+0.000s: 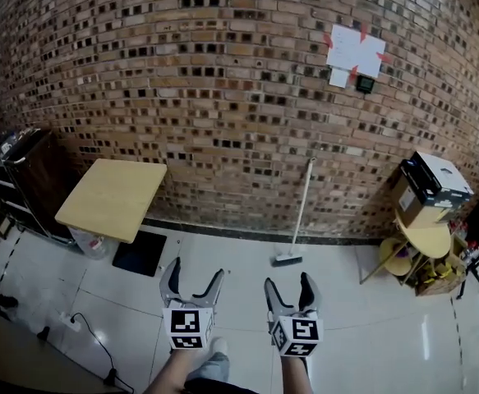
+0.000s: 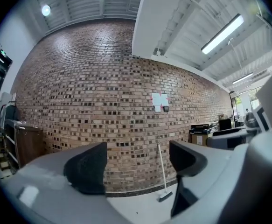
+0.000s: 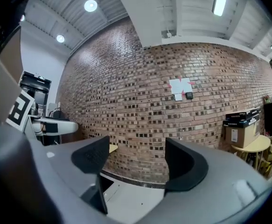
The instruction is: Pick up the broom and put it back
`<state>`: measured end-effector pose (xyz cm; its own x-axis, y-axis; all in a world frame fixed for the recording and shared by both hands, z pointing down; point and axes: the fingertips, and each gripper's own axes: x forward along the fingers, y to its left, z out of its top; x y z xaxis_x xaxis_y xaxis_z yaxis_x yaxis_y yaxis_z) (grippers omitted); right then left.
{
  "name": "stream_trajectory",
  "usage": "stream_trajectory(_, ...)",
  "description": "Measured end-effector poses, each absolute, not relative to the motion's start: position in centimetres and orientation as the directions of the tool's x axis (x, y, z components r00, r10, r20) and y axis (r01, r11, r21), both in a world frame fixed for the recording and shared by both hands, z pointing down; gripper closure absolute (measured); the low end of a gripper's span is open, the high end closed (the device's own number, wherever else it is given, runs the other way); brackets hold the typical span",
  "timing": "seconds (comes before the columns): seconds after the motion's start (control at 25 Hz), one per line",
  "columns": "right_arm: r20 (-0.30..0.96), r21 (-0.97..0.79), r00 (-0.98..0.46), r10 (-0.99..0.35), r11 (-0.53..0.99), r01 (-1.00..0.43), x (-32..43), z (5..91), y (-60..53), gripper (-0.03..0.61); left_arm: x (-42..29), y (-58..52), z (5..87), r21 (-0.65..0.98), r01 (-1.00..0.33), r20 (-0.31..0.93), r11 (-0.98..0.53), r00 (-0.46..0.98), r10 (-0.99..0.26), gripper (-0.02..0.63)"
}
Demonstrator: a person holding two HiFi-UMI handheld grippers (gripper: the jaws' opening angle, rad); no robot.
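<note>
Two hand-held grippers hang side by side low over the white tiled floor (image 1: 362, 335). The left gripper (image 1: 196, 271) and the right gripper (image 1: 288, 282) both have their jaws spread apart, gripping nothing. The broom (image 1: 299, 212) stands almost upright at the floor's far edge, its pale handle leaning on the brick wall (image 1: 181, 72) and its brush head resting on the tiles, well apart from both grippers. In the left gripper view, the broom (image 2: 161, 171) shows in the distance through the gap of the left gripper (image 2: 138, 164), closer to its right jaw. The right gripper view shows the right gripper (image 3: 138, 160) open on bare brickwork. To the broom's left, a square wooden table (image 1: 114, 197) stands against the wall with a black mat (image 1: 139, 253) beside it. To its right, a cardboard box (image 1: 432, 183) sits on a round yellow table (image 1: 424, 238). White paper (image 1: 354, 50) is taped high on the wall.
</note>
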<state>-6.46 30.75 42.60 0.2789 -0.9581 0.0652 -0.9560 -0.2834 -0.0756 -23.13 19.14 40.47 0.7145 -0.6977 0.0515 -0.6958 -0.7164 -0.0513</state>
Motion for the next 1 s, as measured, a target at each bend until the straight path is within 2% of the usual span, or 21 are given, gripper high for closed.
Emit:
stream_trajectory(0.32,0.001,-0.015,0.315,-0.949,-0.315,-0.949,-1.7,37.2,18.4,0.206,-16.5,7.3,36.4,-0.069,-0.653,-0.014,-0.754,0.756,-0.654,0.19)
stream_trajectory(0.56,0.048,-0.019,0.321,-0.946,-0.322,-0.946,1.2,39.4,13.6,0.206,-13.0,3.0,39.3,-0.028,-0.62,0.043,-0.784,0.783,-0.621,0.192)
stream_trajectory(0.8,0.036,-0.037,0.279,-0.96,-0.28,-0.959,4.4,40.1,7.5,0.206,-10.2,-2.5,40.7,-0.026,-0.651,0.064,-0.758,0.756,-0.651,0.192)
stream_trajectory(1.0,0.032,-0.061,0.24,-0.97,-0.241,-0.969,10.0,40.8,1.5,0.206,-5.1,-8.3,40.8,-0.039,-0.676,0.055,-0.736,0.734,-0.677,0.192)
